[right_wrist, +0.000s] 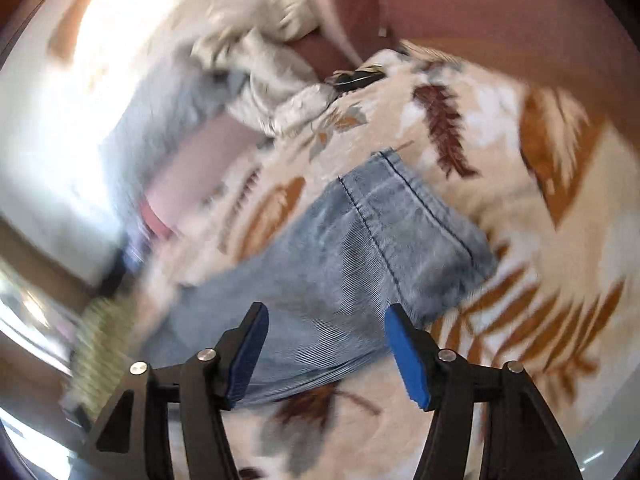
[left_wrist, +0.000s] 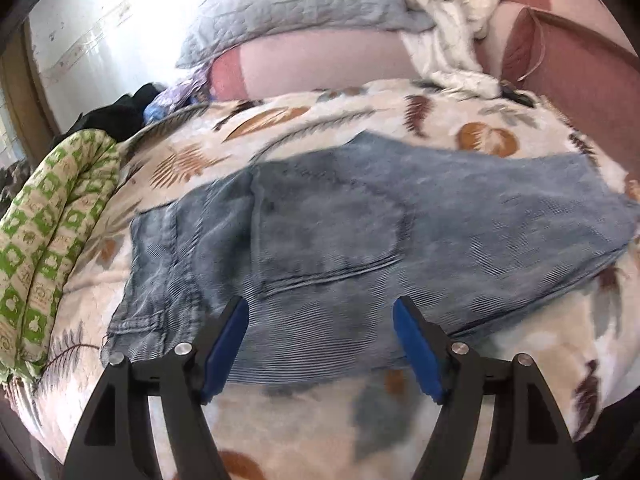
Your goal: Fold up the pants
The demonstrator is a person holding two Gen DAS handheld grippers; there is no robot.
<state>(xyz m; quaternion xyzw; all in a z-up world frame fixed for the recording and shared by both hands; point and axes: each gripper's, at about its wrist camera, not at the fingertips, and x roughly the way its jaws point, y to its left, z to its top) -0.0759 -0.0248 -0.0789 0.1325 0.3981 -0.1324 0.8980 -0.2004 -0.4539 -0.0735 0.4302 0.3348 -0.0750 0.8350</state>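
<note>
Both tongs stand wide open and hold nothing. Ahead of the left tongs (left_wrist: pixel 320 336), blue denim pants (left_wrist: pixel 360 224) lie spread flat on a leaf-print blanket (left_wrist: pixel 400 116) covering the bed, back pocket up. Ahead of the right tongs (right_wrist: pixel 326 340), in a motion-blurred view, one hemmed pant leg lies between the blue pads.

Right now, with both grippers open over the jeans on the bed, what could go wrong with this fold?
1. The jeans lie on a soft, leaf-print blanket; the open left gripper could pinch blanket along with denim.
2. The right gripper hangs open near the hem, and that view is motion-blurred, so a grab may miss the edge.
3. The waistband end looks rumpled; folding now could trap wrinkles.
</note>
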